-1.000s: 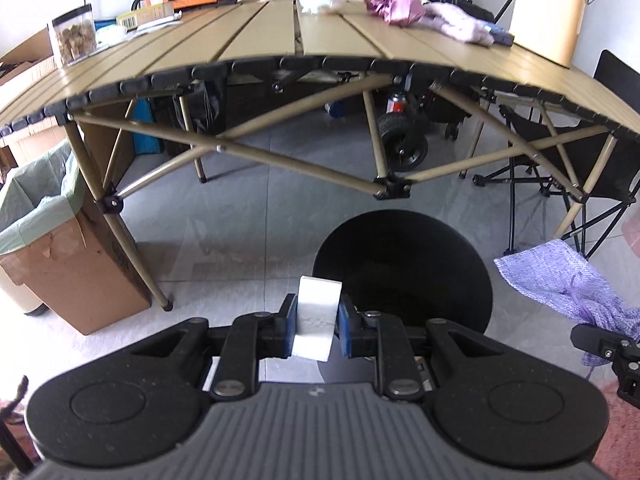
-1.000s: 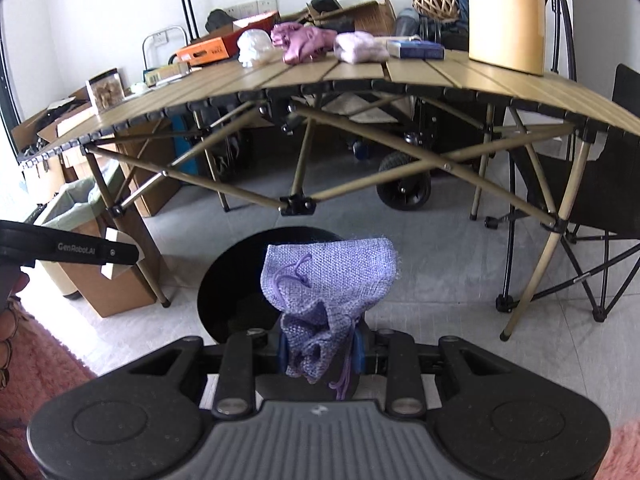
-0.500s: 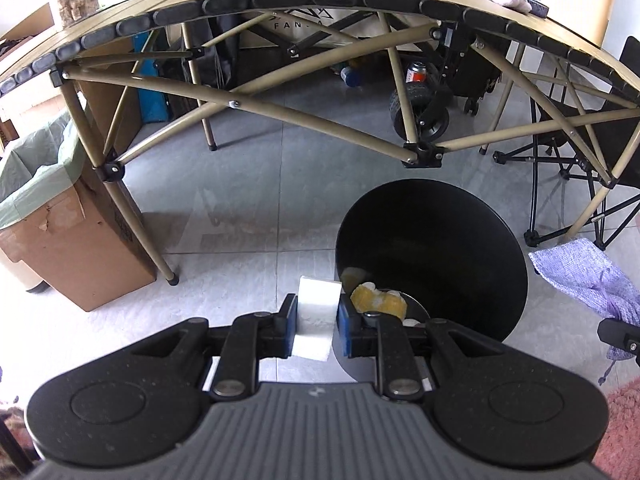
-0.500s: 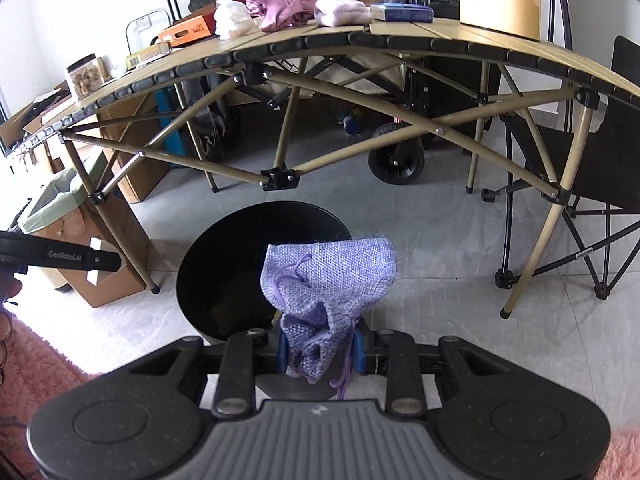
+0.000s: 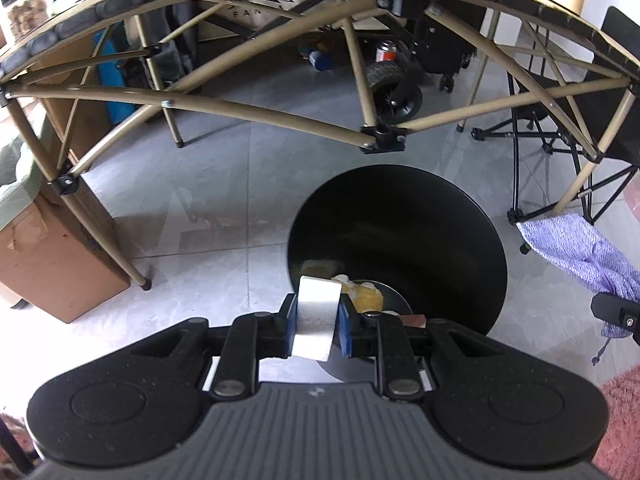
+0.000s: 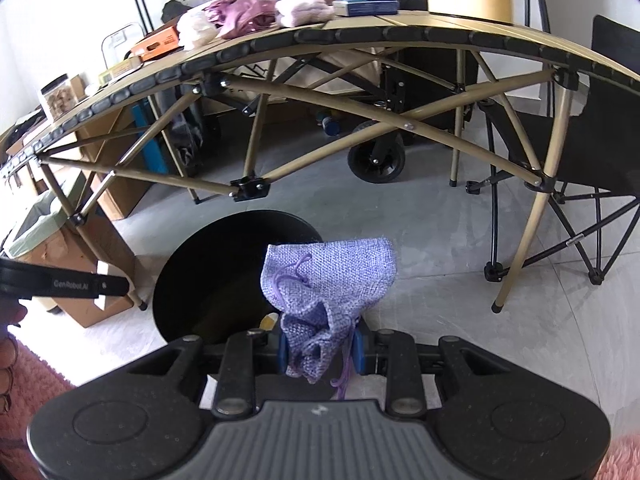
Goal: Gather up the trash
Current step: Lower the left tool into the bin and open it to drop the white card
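My left gripper [image 5: 317, 322] is shut on a small white box [image 5: 316, 316], held at the near left rim of a round black trash bin [image 5: 440, 232]. Yellow scraps [image 5: 366, 298] lie at the bin's bottom. My right gripper [image 6: 320, 350] is shut on a purple woven drawstring pouch [image 6: 328, 276], which hangs just right of the black bin [image 6: 208, 276]. The pouch [image 5: 580, 254] also shows at the right edge of the left wrist view, and the left gripper's side [image 6: 64, 282] reaches in from the left of the right wrist view.
A tan folding table [image 6: 400, 30] with crossed legs stands over the floor behind the bin, carrying cloths, boxes and a jar. A cardboard box with a green liner [image 5: 44, 248] sits at the left. A black folding chair [image 6: 592, 152] is at the right. Pink rug [image 5: 624, 416] lies near me.
Both grippers have sunk and tilted downward toward the bin, which now looks larger and nearer. The bin's inside with its yellow scraps has come into view. Both grips are unchanged.
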